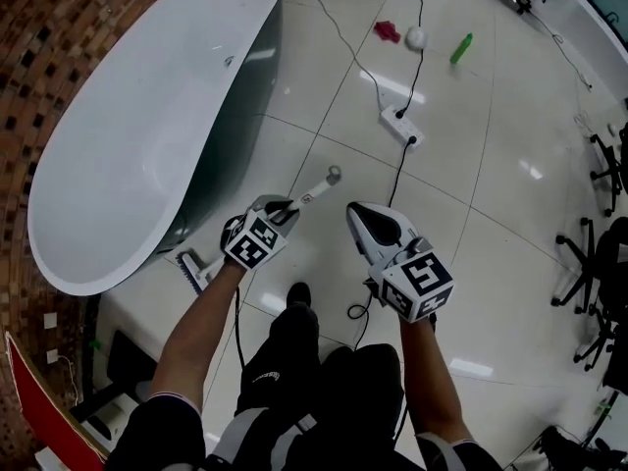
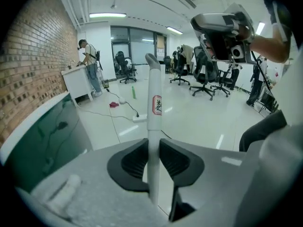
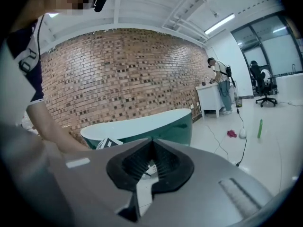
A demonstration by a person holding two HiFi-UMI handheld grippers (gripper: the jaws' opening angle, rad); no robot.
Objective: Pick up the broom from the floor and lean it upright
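Observation:
The white broom handle (image 1: pixel 316 189) slants up from a brush head (image 1: pixel 196 268) that lies low beside the bathtub (image 1: pixel 98 165). My left gripper (image 1: pixel 285 210) is shut on the handle partway along. In the left gripper view the handle (image 2: pixel 154 108) rises upright between the dark pads of the left gripper (image 2: pixel 152 157), which press on it from both sides. My right gripper (image 1: pixel 357 214) hovers to the right of the handle, apart from it. In its own view the right gripper (image 3: pixel 152 148) is shut with nothing between its pads.
A power strip (image 1: pixel 400 124) with cables lies on the tiled floor ahead. Beyond it are a pink item (image 1: pixel 388 31), a white ball (image 1: pixel 416 37) and a green bottle (image 1: pixel 461 48). Office chairs (image 1: pixel 599 263) stand at the right. A person (image 2: pixel 90 65) stands at a far desk.

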